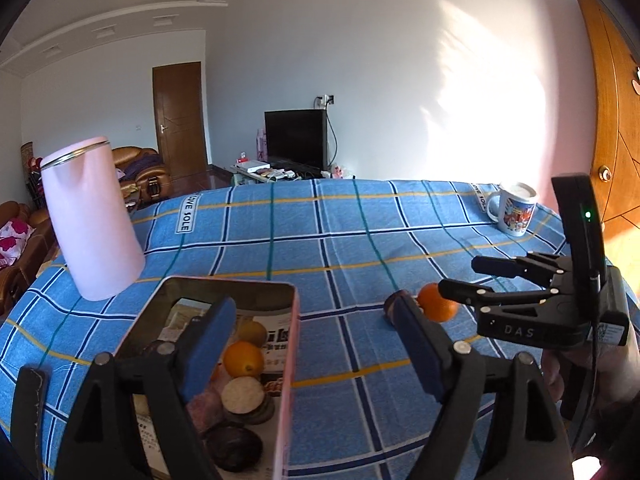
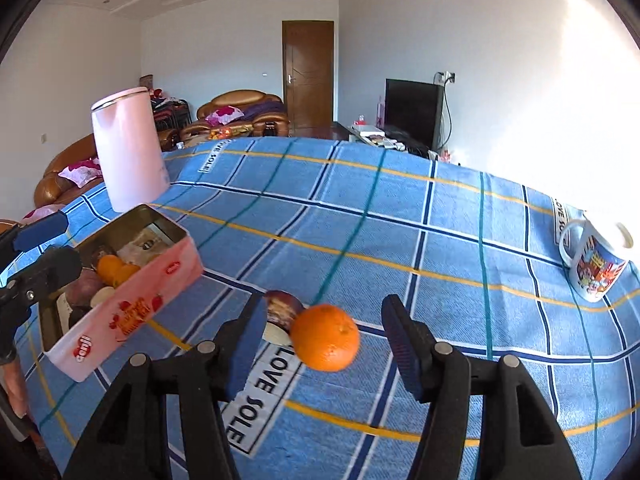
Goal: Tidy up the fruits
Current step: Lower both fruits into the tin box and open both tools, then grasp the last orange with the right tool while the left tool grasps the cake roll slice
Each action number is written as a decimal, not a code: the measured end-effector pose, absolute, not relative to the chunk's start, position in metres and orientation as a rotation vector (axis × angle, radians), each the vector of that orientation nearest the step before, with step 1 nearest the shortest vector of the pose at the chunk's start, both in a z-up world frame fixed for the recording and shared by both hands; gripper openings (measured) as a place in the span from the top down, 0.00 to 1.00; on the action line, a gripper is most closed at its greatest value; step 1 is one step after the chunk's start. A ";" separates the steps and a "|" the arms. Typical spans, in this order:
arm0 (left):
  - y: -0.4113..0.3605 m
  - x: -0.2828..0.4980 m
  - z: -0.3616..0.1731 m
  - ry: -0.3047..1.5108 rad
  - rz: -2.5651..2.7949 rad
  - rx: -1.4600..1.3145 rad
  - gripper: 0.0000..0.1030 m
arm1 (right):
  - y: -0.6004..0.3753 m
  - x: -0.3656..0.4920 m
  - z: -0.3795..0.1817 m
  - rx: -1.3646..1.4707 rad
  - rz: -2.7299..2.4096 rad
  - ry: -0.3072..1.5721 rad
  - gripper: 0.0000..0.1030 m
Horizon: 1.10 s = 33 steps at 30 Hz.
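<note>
An orange (image 2: 325, 338) lies on the blue checked cloth between the fingers of my right gripper (image 2: 324, 308), which is open; neither pad touches it. A dark purple fruit (image 2: 282, 308) sits just behind the orange, against the left finger. In the left wrist view the same orange (image 1: 438, 308) and dark fruit (image 1: 390, 308) sit by the right gripper (image 1: 459, 275). My left gripper (image 1: 314, 308) is open above the right wall of a pink tin box (image 1: 290, 360) and grips nothing. The box (image 2: 132, 320) holds oranges (image 1: 244, 359) and several dark fruits.
A tall pink kettle (image 1: 92, 220) stands behind the box at the table's left. A printed mug (image 2: 596, 264) stands at the far right edge. A hand holds the right gripper's handle at the right of the left wrist view. Sofas, a door and a TV lie beyond the table.
</note>
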State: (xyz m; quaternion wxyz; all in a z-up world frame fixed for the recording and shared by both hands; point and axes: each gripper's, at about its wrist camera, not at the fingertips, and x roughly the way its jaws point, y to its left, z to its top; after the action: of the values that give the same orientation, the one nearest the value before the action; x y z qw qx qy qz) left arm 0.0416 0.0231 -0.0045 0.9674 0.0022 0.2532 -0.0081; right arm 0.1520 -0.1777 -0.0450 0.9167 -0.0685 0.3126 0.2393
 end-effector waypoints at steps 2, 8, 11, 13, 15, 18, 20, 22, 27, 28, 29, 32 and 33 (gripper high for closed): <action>0.014 0.049 -0.006 0.521 -0.027 0.027 0.19 | -0.182 0.160 -0.053 -0.108 0.505 0.685 0.41; 0.003 0.067 -0.013 0.556 -0.035 0.057 0.19 | -0.181 0.172 -0.073 -0.070 0.554 0.774 0.41; 0.000 0.073 -0.017 0.568 -0.037 0.063 0.19 | -0.183 0.179 -0.079 -0.035 0.564 0.817 0.41; -0.004 0.077 -0.020 0.579 -0.038 0.071 0.19 | -0.184 0.184 -0.081 -0.019 0.580 0.835 0.41; -0.008 0.080 -0.023 0.591 -0.050 0.079 0.19 | -0.183 0.188 -0.082 -0.006 0.592 0.845 0.41; -0.015 0.086 -0.026 0.605 -0.057 0.096 0.19 | -0.183 0.186 -0.081 0.009 0.609 0.844 0.53; -0.019 0.090 -0.028 0.613 -0.063 0.100 0.19 | -0.189 0.184 -0.079 0.022 0.574 0.824 0.53; -0.024 0.096 -0.031 0.627 -0.072 0.103 0.19 | -0.196 0.179 -0.073 0.021 0.510 0.778 0.53; -0.039 0.115 -0.042 0.686 -0.113 0.096 0.19 | -0.213 0.174 -0.066 0.012 0.376 0.722 0.53; -0.042 0.118 -0.044 0.694 -0.116 0.099 0.19 | -0.216 0.175 -0.066 0.019 0.367 0.725 0.53; -0.046 0.122 -0.045 0.703 -0.120 0.109 0.19 | -0.218 0.176 -0.066 0.027 0.363 0.728 0.53; -0.051 0.133 -0.052 0.741 -0.142 0.102 0.21 | -0.224 0.177 -0.066 0.049 0.358 0.727 0.53; -0.053 0.137 -0.055 0.753 -0.139 0.104 0.23 | -0.224 0.178 -0.066 0.052 0.355 0.725 0.53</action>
State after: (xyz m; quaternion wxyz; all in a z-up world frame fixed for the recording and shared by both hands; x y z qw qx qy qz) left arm 0.1368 -0.0532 -0.0548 0.9264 0.0506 0.3670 -0.0677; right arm 0.1778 -0.2243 -0.0659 0.9193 0.0255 0.3526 0.1727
